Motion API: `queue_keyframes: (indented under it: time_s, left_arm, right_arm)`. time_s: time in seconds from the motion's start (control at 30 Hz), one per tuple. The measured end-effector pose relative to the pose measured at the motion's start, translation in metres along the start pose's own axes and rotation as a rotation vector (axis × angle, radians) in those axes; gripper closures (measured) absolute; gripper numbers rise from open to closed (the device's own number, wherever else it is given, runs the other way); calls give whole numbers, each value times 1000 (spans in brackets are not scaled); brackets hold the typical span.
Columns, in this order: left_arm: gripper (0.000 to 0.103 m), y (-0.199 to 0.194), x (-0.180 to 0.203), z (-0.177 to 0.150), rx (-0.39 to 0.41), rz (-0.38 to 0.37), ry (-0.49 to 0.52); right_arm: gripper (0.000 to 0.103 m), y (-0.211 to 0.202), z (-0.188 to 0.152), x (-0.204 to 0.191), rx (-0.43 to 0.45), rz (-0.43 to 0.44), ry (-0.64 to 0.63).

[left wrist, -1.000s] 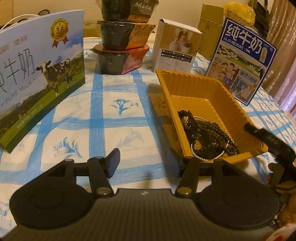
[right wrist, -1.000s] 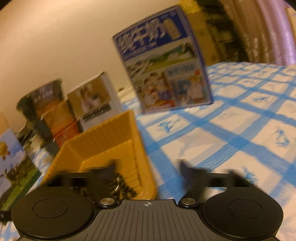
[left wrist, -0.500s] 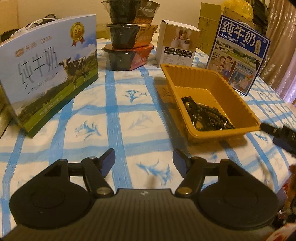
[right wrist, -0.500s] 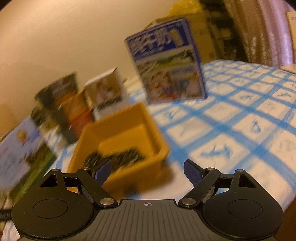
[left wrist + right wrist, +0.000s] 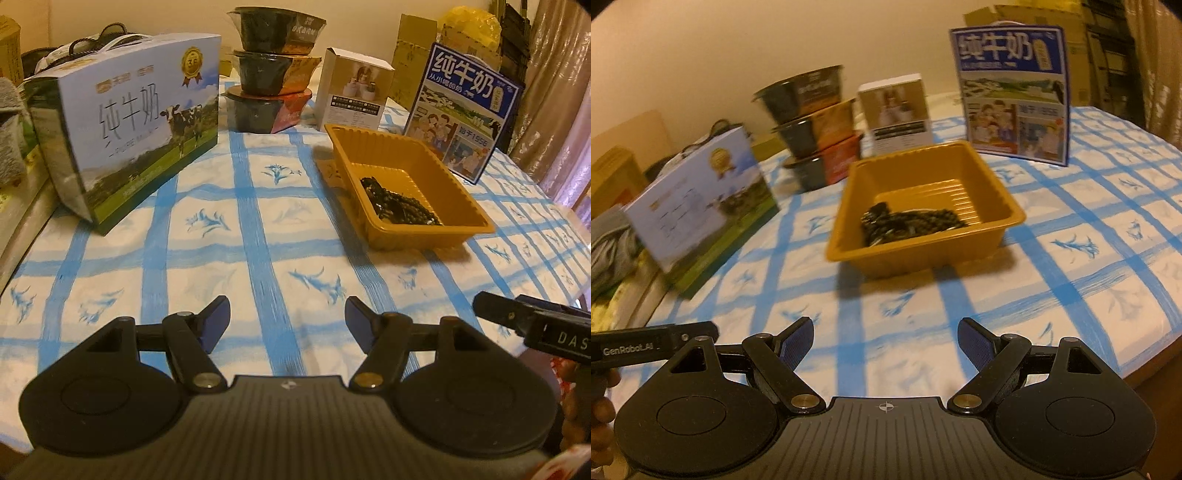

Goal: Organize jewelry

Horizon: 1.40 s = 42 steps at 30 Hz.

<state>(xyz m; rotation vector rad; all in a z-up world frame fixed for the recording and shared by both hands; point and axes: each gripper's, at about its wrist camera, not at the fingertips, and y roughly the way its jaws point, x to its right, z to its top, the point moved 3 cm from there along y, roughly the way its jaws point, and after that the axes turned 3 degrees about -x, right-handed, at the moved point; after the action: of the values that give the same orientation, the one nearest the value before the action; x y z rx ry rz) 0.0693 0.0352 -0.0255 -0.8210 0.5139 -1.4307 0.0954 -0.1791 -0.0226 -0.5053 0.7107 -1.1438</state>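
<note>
A yellow plastic tray (image 5: 476,218) stands on the blue-checked tablecloth and holds a heap of dark bead bracelets (image 5: 399,201). The tray (image 5: 1001,192) and the beads (image 5: 908,221) also show in the right wrist view. My left gripper (image 5: 287,317) is open and empty, low over the cloth, well in front of and left of the tray. My right gripper (image 5: 885,341) is open and empty, in front of the tray near the table's front edge. Each gripper's side shows in the other's view: the right one (image 5: 532,325), the left one (image 5: 650,345).
A milk carton box with a cow (image 5: 129,122) stands at the left. Stacked black food bowls (image 5: 273,70), a small white box (image 5: 354,92) and a blue milk box (image 5: 465,110) stand behind the tray. The table's front edge (image 5: 1145,365) is close at the right.
Both grippers have pulled back and away from the tray, which now looks smaller and farther. The beads stay in the tray. Both grippers stay open.
</note>
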Motion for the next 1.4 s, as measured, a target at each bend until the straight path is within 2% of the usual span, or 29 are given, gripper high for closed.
queue_keyframes:
  time_s: [0.27, 0.63, 1.4]
  left_arm:
    - [37, -36, 2, -18, 31, -29, 38]
    - [37, -66, 11, -28, 70, -66, 86]
    - [37, -63, 15, -29, 68, -46, 112]
  right_arm:
    - [18, -27, -15, -31, -7, 11, -75]
    - [18, -45, -21, -42, 8, -3, -94]
    - [18, -42, -23, -40, 4, 3, -90]
